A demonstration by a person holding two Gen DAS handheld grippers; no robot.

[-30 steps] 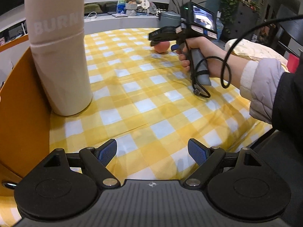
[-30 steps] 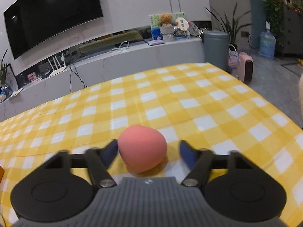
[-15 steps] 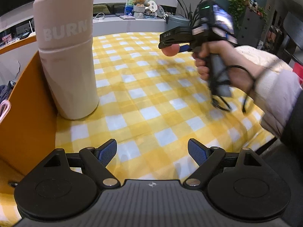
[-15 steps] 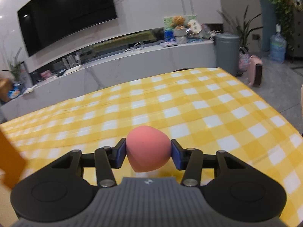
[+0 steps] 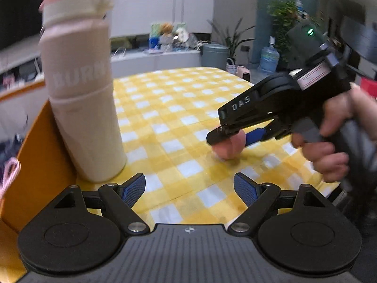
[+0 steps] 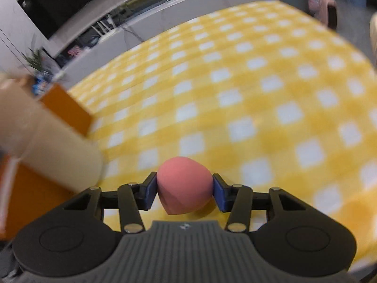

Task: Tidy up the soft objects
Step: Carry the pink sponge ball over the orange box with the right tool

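My right gripper (image 6: pixel 185 189) is shut on a pink egg-shaped sponge (image 6: pixel 183 186) and holds it just above the yellow checked tablecloth. In the left wrist view the sponge (image 5: pixel 229 146) shows between the right gripper's blue pads (image 5: pixel 255 135), right of centre. My left gripper (image 5: pixel 189 188) is open and empty, low over the cloth near the front edge. An orange box (image 5: pixel 35 146) stands at the left edge, with its wall also visible in the right wrist view (image 6: pixel 68 110).
A tall pale pink bottle (image 5: pixel 84 108) stands on the cloth beside the orange box, left of both grippers; it also shows blurred in the right wrist view (image 6: pixel 47 146). The tablecloth (image 6: pixel 259 94) stretches away behind. A pink cord (image 5: pixel 9 172) lies inside the box.
My right gripper closed on the pink sponge, lifted it and carried it towards the front left, near the bottle and orange box. My left gripper stayed open.
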